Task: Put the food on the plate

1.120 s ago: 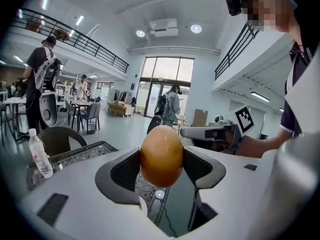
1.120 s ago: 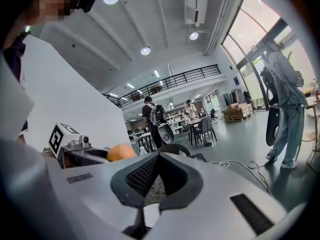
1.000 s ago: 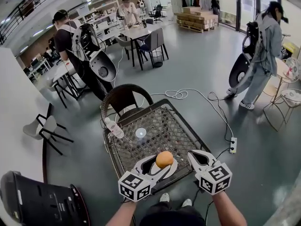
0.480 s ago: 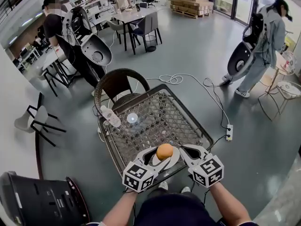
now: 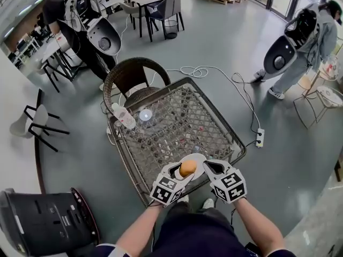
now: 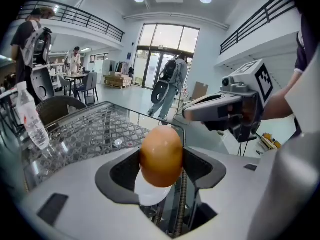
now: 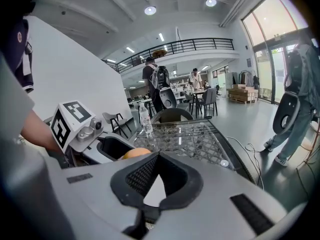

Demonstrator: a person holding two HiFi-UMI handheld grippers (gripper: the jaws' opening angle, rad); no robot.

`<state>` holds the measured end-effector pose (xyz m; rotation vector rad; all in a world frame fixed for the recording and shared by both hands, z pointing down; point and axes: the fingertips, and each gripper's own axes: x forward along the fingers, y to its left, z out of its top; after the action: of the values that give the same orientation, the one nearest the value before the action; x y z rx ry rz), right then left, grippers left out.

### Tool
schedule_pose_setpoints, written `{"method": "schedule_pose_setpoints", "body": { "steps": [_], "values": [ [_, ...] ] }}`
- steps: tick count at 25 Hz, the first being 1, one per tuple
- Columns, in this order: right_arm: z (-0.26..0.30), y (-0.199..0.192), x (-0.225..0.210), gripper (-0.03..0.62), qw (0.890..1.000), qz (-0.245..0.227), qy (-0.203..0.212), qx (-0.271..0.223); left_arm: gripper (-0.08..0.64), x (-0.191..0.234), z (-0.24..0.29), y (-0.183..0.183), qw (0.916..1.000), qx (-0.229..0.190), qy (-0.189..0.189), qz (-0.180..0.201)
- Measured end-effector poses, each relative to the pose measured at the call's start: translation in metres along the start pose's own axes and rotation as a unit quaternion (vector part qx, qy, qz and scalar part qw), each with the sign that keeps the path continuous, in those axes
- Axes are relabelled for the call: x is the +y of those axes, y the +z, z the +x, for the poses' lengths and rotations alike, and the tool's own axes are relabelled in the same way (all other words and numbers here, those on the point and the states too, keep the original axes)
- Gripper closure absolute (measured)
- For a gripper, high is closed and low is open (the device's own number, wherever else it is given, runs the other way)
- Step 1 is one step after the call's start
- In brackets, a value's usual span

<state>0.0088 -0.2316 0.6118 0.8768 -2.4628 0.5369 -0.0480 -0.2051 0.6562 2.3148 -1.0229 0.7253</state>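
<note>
The left claw (image 5: pixel 180 170) pinched the orange-brown food (image 6: pixel 161 156) just above the white plate (image 5: pixel 200 160) on the tabletop (image 5: pixel 161 138). The right claw (image 7: pixel 150 196), just beside it, was pressed together, empty.

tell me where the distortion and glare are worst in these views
Head view: mild wide-angle bowing, even light, table mesh sharp. Left gripper view: strong fisheye with dark corners, a soft highlight on the egg, bright windows behind. Right gripper view: same fisheye, ceiling lamps and right-hand windows washed out.
</note>
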Motion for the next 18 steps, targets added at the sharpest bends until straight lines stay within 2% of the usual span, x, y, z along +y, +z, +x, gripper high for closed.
{"method": "schedule_pose_setpoints", "body": {
  "steps": [7, 18],
  "values": [
    [0.012, -0.031, -0.017, 0.589, 0.999, 0.028, -0.021, 0.038, 0.281, 0.019, 0.038, -0.042, 0.9969, 0.078, 0.010, -0.010],
    [-0.010, -0.043, -0.018, 0.589, 0.997, 0.042, -0.039, 0.050, 0.281, 0.016, 0.076, -0.054, 0.9887, 0.149, 0.013, 0.008]
  ]
}}
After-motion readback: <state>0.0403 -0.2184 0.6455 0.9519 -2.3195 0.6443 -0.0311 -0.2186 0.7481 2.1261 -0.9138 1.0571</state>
